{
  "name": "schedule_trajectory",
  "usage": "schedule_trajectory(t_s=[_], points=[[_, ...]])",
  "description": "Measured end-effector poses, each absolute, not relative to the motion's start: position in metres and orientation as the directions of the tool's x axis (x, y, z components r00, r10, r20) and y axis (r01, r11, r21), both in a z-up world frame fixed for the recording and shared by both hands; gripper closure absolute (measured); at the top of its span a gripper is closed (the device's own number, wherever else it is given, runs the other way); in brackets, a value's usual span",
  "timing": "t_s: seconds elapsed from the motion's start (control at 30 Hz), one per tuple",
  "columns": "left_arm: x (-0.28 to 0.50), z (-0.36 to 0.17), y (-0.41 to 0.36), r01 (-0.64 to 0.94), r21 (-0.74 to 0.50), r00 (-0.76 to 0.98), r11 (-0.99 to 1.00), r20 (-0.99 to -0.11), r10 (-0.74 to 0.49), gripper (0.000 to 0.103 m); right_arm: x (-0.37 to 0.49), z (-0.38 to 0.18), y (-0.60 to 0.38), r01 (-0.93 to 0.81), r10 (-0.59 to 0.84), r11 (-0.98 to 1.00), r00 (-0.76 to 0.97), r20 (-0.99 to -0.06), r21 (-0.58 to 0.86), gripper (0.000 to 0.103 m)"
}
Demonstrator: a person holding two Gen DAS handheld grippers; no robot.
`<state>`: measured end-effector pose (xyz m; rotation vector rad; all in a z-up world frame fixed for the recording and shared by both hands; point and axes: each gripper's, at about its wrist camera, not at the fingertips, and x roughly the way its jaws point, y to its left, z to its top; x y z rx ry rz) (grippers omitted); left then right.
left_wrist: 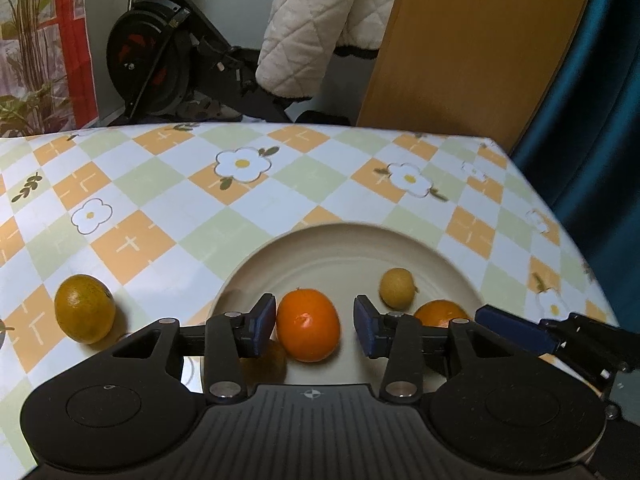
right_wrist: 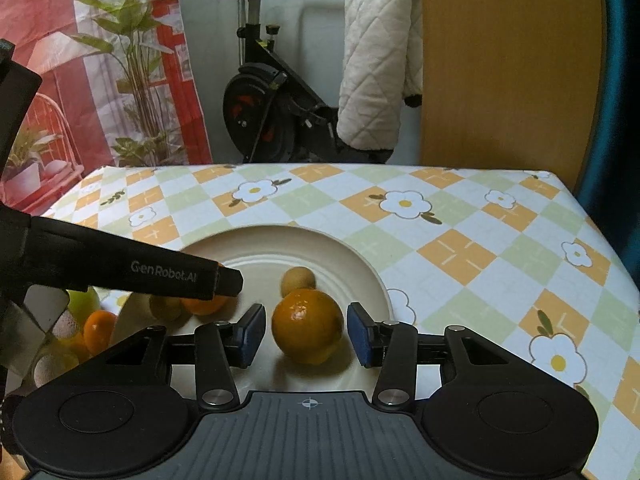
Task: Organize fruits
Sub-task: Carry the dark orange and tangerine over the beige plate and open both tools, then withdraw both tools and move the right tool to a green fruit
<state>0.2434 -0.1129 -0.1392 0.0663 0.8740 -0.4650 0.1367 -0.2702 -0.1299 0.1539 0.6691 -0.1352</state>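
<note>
A cream plate [left_wrist: 344, 248] lies on the checked tablecloth; it also shows in the right wrist view [right_wrist: 352, 256]. My left gripper [left_wrist: 315, 322] is open, its blue pads either side of an orange mandarin [left_wrist: 308, 325] resting on the plate, not touching it. My right gripper [right_wrist: 306, 334] is open around a yellow-orange citrus [right_wrist: 307, 330] on the plate; this fruit shows in the left view [left_wrist: 440, 313], partly hidden. A small yellow fruit [left_wrist: 397, 287] lies on the plate beyond both; it also shows in the right view [right_wrist: 298, 278]. A greenish-orange citrus [left_wrist: 85, 308] sits on the cloth left of the plate.
A dark yellowish fruit [left_wrist: 266, 360] lies half hidden under my left gripper's finger. More fruit [right_wrist: 98, 330] is piled at the table's left, behind the left gripper's body [right_wrist: 120, 270]. An exercise bike [right_wrist: 272, 112], a wooden board [right_wrist: 504, 64] and a plant [right_wrist: 132, 60] stand beyond the far edge.
</note>
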Motion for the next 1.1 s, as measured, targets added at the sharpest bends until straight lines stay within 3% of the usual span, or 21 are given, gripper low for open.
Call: schedule_trajectory(t_s=[0.57, 1.1], points=[[0.166, -0.082, -0.066, 0.511, -0.109, 0.611, 0.852, -0.651, -0.45, 0.058, 0.072, -0.102, -0.238, 0.171, -0.036, 0.968, 0.821, -0.569, 0.185, 0.06], [0.097, -0.094, 0.007, 0.446, -0.163, 0.654, 0.88, -0.611, -0.445, 0.058, 0.026, -0.099, -0.174, 0.057, 0.054, 0.983, 0.819, -0.572, 0.173, 0.06]])
